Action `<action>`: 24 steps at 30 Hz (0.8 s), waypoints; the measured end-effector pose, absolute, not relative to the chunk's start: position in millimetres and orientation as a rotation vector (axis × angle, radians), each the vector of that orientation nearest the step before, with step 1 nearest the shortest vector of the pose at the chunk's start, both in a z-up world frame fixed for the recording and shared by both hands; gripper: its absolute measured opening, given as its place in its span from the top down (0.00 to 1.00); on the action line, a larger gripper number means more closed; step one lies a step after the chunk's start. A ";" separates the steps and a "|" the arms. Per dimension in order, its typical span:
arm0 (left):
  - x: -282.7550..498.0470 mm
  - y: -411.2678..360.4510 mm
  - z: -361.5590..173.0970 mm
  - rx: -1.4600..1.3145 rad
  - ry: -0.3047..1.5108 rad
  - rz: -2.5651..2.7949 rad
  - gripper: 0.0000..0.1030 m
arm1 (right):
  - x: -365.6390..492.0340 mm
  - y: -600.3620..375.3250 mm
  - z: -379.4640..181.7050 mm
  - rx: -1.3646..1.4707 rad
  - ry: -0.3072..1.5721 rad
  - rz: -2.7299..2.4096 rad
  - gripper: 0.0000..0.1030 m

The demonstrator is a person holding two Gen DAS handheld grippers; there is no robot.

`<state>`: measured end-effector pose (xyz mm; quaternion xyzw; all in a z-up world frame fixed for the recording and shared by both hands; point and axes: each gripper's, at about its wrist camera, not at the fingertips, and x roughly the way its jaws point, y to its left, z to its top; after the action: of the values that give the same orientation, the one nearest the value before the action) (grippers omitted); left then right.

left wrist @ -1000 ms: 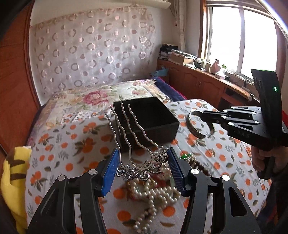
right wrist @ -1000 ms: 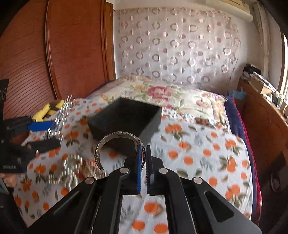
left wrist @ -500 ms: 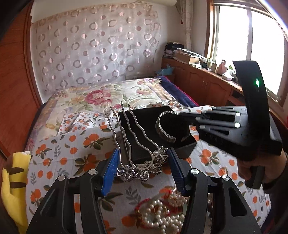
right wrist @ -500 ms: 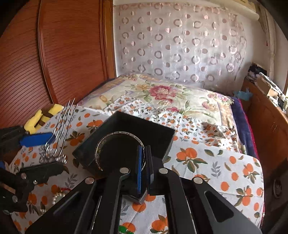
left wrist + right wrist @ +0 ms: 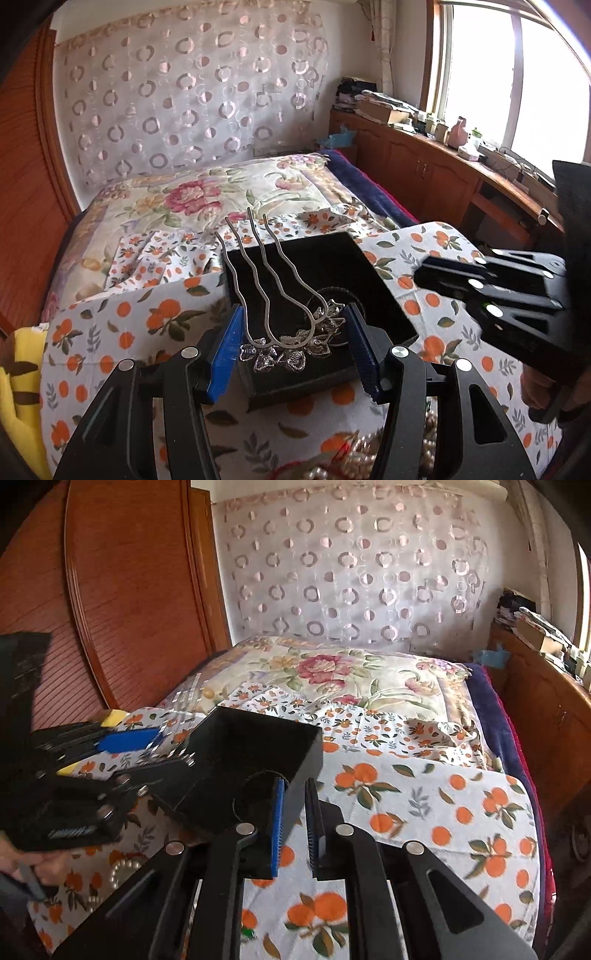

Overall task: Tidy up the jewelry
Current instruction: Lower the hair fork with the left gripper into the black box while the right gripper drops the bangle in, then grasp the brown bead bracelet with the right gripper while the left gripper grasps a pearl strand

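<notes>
A black open box [image 5: 317, 258] sits on the orange-print bedspread. My left gripper [image 5: 295, 350] is shut on the flower base of a silver hair comb [image 5: 273, 360], held in the air over the box's near edge with the prongs pointing away. A silver bangle [image 5: 338, 293] lies on the box floor. My right gripper [image 5: 294, 823] hovers at the near right corner of the box [image 5: 258, 738]. Its jaws are opening and nothing is between them. The bangle [image 5: 263, 772] lies just beyond its blue pads. From the right wrist, the left gripper [image 5: 147, 755] shows at the left.
Pearl necklaces [image 5: 369, 454] lie heaped on the bedspread in front of the box. A yellow plush [image 5: 18, 387] sits at the left edge. A wooden cabinet [image 5: 424, 166] with clutter runs under the window on the right, and wood panelling [image 5: 129, 590] stands on the left.
The right gripper carried the bangle over the box, parted its jaws and let it drop inside. The left gripper moved forward with the hair comb to the box's near edge.
</notes>
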<state>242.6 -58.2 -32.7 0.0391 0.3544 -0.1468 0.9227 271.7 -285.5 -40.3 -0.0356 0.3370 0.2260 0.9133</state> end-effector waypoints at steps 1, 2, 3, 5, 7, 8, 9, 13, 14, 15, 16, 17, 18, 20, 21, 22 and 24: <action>245.0 -60.4 -33.0 0.081 0.726 -0.301 0.48 | 269.4 -289.4 -40.4 -0.073 0.693 0.463 0.87; 246.8 -61.9 -33.0 0.083 0.724 -0.298 0.47 | 264.9 -292.2 -41.2 -0.073 0.690 0.464 0.87; 246.9 -62.2 -32.7 0.086 0.719 -0.292 0.40 | 261.8 -293.4 -41.9 -0.074 0.688 0.465 0.87; 245.1 -60.8 -30.8 0.082 0.708 -0.295 0.38 | 251.0 -299.0 -43.7 -0.066 0.681 0.469 0.87; 242.8 -59.4 -29.4 0.078 0.707 -0.306 0.33 | 241.9 -300.9 -46.1 -0.062 0.680 0.480 0.87; 241.2 -58.9 -28.0 0.080 0.705 -0.306 0.33 | 237.1 -301.4 -47.3 -0.064 0.679 0.482 0.87; 239.1 -58.1 -27.1 0.082 0.703 -0.304 0.33 | 233.6 -301.1 -47.4 -0.066 0.678 0.483 0.87; 224.8 -52.5 -23.8 0.075 0.704 -0.309 0.33 | 213.0 -296.1 -51.9 -0.083 0.682 0.512 0.87; 218.5 -50.6 -23.3 0.073 0.703 -0.317 0.33 | 206.6 -294.5 -53.3 -0.090 0.683 0.518 0.87; 214.0 -49.8 -23.0 0.075 0.702 -0.319 0.32 | 202.0 -293.7 -54.3 -0.094 0.686 0.527 0.87; 205.8 -48.4 -23.6 0.082 0.701 -0.322 0.31 | 197.5 -292.6 -56.0 -0.098 0.691 0.536 0.87; 200.2 -47.9 -24.1 0.090 0.703 -0.322 0.31 | 194.2 -291.0 -57.8 -0.104 0.698 0.543 0.84; 195.6 -47.5 -24.9 0.096 0.704 -0.324 0.30 | 189.6 -289.0 -60.8 -0.114 0.705 0.548 0.79; 182.9 -45.1 -26.9 0.106 0.704 -0.339 0.30 | 182.9 -286.0 -65.7 -0.126 0.721 0.555 0.76; 177.5 -44.5 -28.1 0.111 0.705 -0.343 0.30 | 179.7 -284.1 -69.5 -0.133 0.730 0.562 0.76; 170.8 -44.0 -30.4 0.115 0.707 -0.348 0.30 | 178.0 -282.4 -72.6 -0.140 0.738 0.562 0.76; 161.0 -42.1 -33.5 0.118 0.713 -0.357 0.30 | 175.1 -278.3 -79.0 -0.166 0.759 0.551 0.76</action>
<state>161.0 -42.1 -33.5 0.0576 0.3468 -0.1736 0.9199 175.1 -278.3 -79.0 -0.0798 0.3651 0.2653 0.8888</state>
